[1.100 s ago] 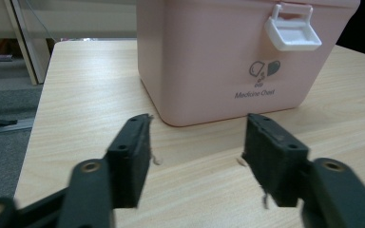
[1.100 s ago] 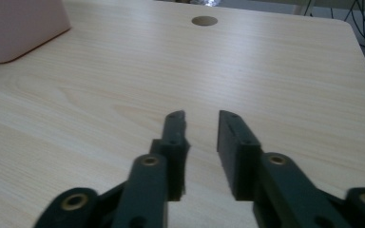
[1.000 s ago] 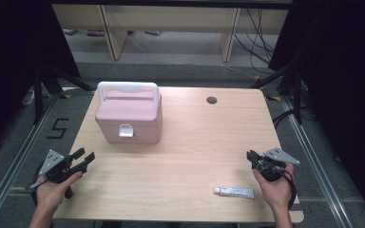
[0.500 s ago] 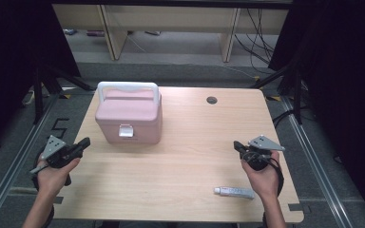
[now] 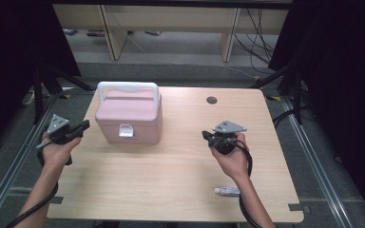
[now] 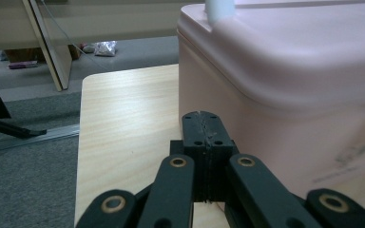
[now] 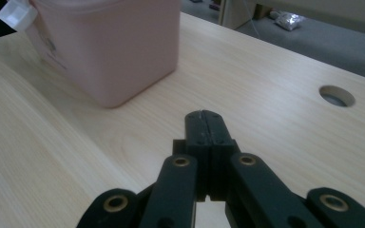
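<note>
I had barely started on the work. The pink plastic cooler box with its white carrying handle (image 5: 129,117) stood on the far left part of the pale wooden worktop (image 5: 171,175), its lid down and the white front latch (image 5: 125,130) apparently fastened, so nothing about it looked opened or shifted.

My left hand-held gripper (image 5: 81,127) hung just beside the box's left wall at the worktop's left edge, near but not touching as far as I could judge. In the left gripper view its jaws were pressed together with nothing between them, the pink wall (image 6: 285,95) rising close ahead and to the right.

My right hand-held gripper (image 5: 206,136) hovered over the middle right of the worktop, well apart from the box, jaws likewise pressed together and empty, pointed toward the box's corner (image 7: 109,42).

A small white tube (image 5: 227,191) lay untouched near the front right edge, behind my right hand.

By my reckoning everything was left: reaching the box, releasing the latch, and lifting the lid.
</note>
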`<state>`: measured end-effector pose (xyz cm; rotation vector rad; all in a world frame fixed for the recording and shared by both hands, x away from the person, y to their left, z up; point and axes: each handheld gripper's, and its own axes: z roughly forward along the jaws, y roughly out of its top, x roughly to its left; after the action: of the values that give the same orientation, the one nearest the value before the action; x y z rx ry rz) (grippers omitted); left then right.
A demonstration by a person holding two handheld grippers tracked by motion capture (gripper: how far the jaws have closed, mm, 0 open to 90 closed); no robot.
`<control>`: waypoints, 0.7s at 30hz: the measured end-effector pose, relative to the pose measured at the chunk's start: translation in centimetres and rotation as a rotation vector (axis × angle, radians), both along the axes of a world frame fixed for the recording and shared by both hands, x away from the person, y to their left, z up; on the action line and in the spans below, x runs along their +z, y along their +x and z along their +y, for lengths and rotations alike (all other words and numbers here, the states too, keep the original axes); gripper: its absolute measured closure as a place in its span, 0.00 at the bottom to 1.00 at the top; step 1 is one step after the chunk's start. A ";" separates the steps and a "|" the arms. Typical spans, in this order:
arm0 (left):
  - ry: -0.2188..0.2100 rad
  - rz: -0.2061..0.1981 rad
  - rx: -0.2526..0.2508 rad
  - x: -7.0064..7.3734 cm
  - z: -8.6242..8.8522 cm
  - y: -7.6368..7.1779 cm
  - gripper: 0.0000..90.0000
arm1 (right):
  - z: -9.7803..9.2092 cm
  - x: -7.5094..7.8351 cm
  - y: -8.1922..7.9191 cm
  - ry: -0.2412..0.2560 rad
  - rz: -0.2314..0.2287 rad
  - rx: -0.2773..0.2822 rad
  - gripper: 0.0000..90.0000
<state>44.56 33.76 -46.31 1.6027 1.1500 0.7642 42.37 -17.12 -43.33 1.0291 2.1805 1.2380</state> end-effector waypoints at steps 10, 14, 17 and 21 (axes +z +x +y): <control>0.023 0.042 -0.001 -0.1 0.1 3.0 1.00 | 4.2 0.3 2.7 -0.015 0.040 0.044 1.00; 0.028 0.054 -0.002 -0.4 0.2 3.7 1.00 | 6.1 0.0 4.0 -0.030 0.035 0.076 1.00; 0.022 0.055 -0.005 -0.7 0.2 4.1 1.00 | 7.2 -0.1 4.8 -0.035 0.046 0.088 1.00; -0.008 0.050 -0.022 -1.2 0.0 4.7 1.00 | 9.0 -0.1 5.8 -0.023 0.053 0.100 1.00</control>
<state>49.24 33.78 -47.47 1.6335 1.1679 0.7082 48.21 -8.09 -43.45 0.9643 2.3071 1.2392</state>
